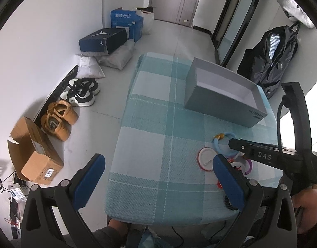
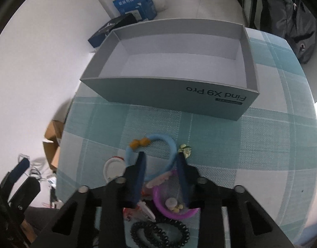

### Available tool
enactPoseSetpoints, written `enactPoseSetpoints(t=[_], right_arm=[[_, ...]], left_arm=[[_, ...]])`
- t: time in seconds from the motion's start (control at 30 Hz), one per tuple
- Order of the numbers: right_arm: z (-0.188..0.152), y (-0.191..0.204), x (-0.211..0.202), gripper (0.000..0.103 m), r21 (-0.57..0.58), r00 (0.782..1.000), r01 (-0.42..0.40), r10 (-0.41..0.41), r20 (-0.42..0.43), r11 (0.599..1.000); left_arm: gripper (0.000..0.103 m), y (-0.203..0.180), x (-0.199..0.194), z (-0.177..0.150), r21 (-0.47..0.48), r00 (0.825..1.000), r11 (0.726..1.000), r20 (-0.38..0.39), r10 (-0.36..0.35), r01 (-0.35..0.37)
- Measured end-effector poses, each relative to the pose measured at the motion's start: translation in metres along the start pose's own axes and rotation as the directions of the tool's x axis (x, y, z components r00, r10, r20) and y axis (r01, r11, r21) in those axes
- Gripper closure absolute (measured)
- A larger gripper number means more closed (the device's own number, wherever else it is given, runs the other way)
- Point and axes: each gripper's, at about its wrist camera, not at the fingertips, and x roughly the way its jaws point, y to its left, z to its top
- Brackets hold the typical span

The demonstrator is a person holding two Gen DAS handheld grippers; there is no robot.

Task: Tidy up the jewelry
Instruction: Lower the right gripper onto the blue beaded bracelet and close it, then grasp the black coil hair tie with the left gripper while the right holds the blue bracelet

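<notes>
A pile of hair ties and bracelets lies on the teal checked tablecloth [image 2: 220, 136]. A light blue ring with orange beads [image 2: 158, 139] lies on top; it also shows in the left wrist view [image 1: 217, 144]. Beside it are a purple ring [image 2: 173, 214], a white red-edged ring [image 1: 206, 161], a black coil tie [image 2: 160, 233] and a small green charm [image 2: 185, 150]. My right gripper [image 2: 161, 156] is open, its fingers straddling the blue ring's near side. My left gripper [image 1: 158, 165] is open and empty over the table's near left edge. The open grey box [image 2: 173, 95] stands empty behind the pile.
The table's left edge drops to the floor, where shoes [image 1: 82, 93], cardboard boxes [image 1: 36, 161] and a dark shoe box [image 1: 102, 41] line the wall. A dark jacket [image 1: 276, 57] hangs at the far right.
</notes>
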Motion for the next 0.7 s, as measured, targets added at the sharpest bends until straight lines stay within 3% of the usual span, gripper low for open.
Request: enactPoseSetpoints(t=[0.2, 0.4, 0.57, 0.7], right_arm=[[0.0, -0.002, -0.004, 0.096, -0.007, 1.0, 0.007, -0.007, 0.024, 1.0], [0.002, -0.005, -0.014, 0.096, 0.002, 0.998, -0.031, 0.031, 0.061, 1.0], [0.005, -0.018, -0.036, 0.096, 0.031, 0.99, -0.071, 0.067, 0.127, 0.997], [0.004, -0.03, -0.055, 0.096, 0.056, 0.98, -0.095, 0.083, 0.181, 0.994]], left_arm=[[0.001, 0.0, 0.002, 0.0, -0.002, 1.0, 1.0, -0.014, -0.005, 0.005], [0.001, -0.005, 0.004, -0.002, 0.013, 1.0, 1.0, -0.017, -0.009, 0.009], [0.001, -0.013, 0.009, -0.005, 0.011, 0.992, 0.993, -0.054, -0.116, 0.117], [0.001, -0.033, 0.016, -0.01, 0.026, 0.967, 0.971, -0.105, -0.234, 0.238]])
